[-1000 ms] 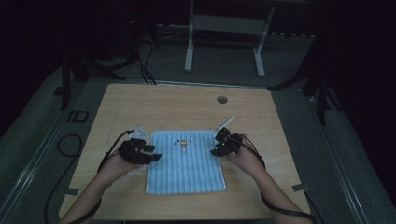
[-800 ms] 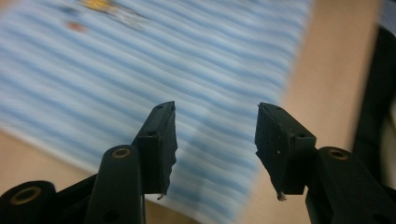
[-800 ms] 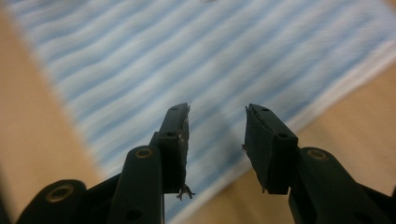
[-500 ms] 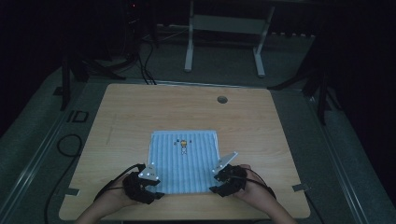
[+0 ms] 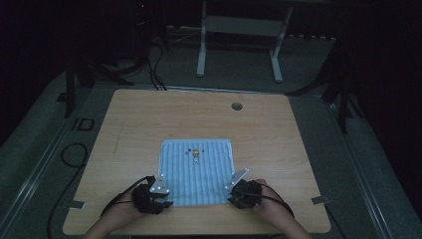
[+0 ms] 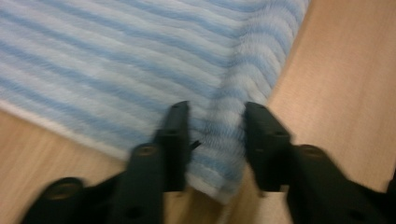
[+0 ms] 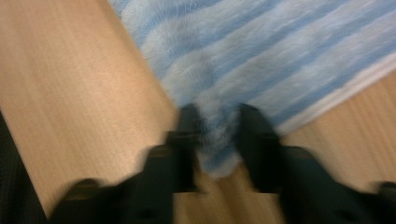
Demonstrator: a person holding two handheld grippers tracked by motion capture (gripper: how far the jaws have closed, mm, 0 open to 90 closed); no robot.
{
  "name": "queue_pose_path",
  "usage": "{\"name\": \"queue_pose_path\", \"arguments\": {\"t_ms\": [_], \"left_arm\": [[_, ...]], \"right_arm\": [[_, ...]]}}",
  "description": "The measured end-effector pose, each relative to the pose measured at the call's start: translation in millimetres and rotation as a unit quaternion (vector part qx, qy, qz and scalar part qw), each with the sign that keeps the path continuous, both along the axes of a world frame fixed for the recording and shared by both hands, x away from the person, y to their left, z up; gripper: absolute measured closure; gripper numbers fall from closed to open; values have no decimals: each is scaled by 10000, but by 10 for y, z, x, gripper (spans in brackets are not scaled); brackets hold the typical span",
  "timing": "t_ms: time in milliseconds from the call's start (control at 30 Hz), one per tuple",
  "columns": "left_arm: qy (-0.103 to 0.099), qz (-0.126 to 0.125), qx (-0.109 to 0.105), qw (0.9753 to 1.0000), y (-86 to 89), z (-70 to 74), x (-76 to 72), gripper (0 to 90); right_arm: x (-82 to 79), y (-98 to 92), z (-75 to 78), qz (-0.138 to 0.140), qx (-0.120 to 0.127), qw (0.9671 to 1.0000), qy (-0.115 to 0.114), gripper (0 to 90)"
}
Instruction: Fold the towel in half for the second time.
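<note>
Wooden table [image 5: 149, 124], flat blue-striped cloth [image 5: 196, 174]

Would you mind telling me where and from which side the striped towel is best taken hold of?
Probably by its two near corners, coming from the person's edge of the table. The striped towel lies flat and square, and each corner already sits between an open claw: left, right.

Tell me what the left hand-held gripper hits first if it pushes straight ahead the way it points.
The striped towel: the left hand-held gripper already straddles its near corner, jaws apart, so going on would slide it farther over the cloth, probably bunching it.
</note>
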State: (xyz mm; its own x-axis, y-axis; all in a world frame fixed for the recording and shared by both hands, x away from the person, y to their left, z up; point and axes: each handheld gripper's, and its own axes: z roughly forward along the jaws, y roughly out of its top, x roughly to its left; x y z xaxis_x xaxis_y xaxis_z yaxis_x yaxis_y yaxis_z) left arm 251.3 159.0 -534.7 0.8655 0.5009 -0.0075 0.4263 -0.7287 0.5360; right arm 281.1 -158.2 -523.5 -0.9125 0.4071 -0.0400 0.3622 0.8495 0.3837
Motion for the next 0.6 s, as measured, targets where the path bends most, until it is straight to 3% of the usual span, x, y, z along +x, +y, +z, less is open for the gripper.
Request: {"name": "queue_pose_path", "arguments": {"t_ms": [67,133,200,300,333,500,600], "left_arm": [[-36,44,-102,9999,15,29,34,783],[-57,141,-157,9998,21,69,66,832],[-112,224,-244,9994,27,108,88,842],[-16,225,-363,9991,44,145,107,854],[41,239,-493,9985,53,175,107,854],[148,122,-528,9984,25,200,63,853],[331,-138,-476,9982,-33,228,-21,852]], "right_arm": [[35,-13,28,-60,120,9998,151,840],[51,-23,68,-78,213,9995,204,851],[52,-32,111,-73,225,9995,195,853],[59,-60,169,-83,332,9991,235,855],[53,-101,231,-96,401,9987,301,855],[-22,-156,277,-49,449,9982,388,855],[-158,-206,226,3,409,9978,524,855]]}}
